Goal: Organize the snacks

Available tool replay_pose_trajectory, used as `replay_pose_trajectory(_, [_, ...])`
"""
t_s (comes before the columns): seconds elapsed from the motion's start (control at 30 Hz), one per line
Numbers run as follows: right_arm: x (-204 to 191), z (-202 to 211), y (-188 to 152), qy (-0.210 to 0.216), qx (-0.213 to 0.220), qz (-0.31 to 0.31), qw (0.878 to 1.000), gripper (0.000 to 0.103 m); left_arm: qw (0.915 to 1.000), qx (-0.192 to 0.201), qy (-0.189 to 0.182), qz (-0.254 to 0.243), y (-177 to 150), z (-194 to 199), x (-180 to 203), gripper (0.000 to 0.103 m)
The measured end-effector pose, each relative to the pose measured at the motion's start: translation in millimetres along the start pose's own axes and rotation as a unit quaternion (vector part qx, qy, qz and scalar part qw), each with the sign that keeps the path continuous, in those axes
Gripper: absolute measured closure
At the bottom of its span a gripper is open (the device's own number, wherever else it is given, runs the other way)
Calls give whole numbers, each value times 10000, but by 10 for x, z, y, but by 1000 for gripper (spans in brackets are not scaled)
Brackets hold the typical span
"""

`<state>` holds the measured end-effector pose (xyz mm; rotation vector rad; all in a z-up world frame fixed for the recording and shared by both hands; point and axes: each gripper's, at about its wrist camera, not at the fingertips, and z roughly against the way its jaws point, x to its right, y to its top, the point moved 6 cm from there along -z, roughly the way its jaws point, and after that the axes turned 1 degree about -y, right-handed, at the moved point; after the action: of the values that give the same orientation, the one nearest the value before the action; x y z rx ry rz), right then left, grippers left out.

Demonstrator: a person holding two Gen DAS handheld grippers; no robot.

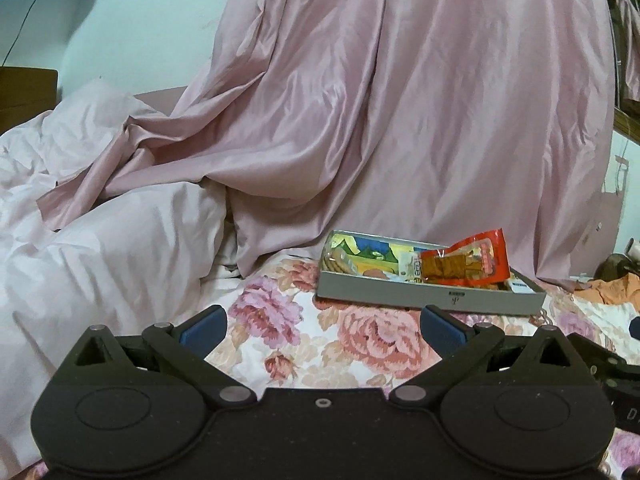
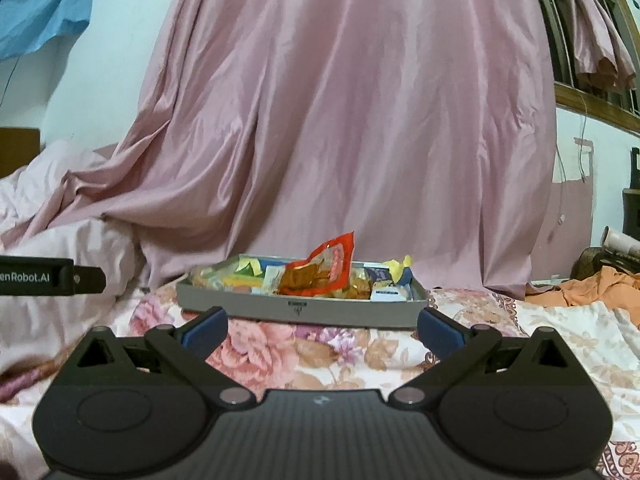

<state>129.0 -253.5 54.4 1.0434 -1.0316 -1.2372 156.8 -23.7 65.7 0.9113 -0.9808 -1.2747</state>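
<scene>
Both the left gripper (image 1: 323,326) and the right gripper (image 2: 321,328) are hovering spread wide and empty before the shallow grey cardboard tray (image 2: 280,307), the red-edged snack packet (image 2: 320,270) lying inside, seemingly gathered there for tidiness.

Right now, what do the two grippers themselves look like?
Both the left gripper and right gripper are matte black, with two round housings, angled link arms with silver pivot pins, and blue fingertip pads. The right view shows white "Robot.AI" lettering on the left gripper's side.
</scene>
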Motion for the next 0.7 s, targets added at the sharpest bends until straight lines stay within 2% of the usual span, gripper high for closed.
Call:
replay_pose_trajectory(0.27, [-168, 165, -143, -65, 43, 149, 9999, 0, 9999, -137, -76, 10, -301, 136, -172, 1])
replay_pose_trajectory(0.47, [-286, 298, -258, -49, 26, 185, 9998, 0, 9994, -208, -125, -244, -593, 147, -289, 1])
replay_pose_trajectory(0.7, [-369, 420, -460, -144, -141, 176, 9996, 0, 9990, -178, -392, -137, -711, 151, -318, 1])
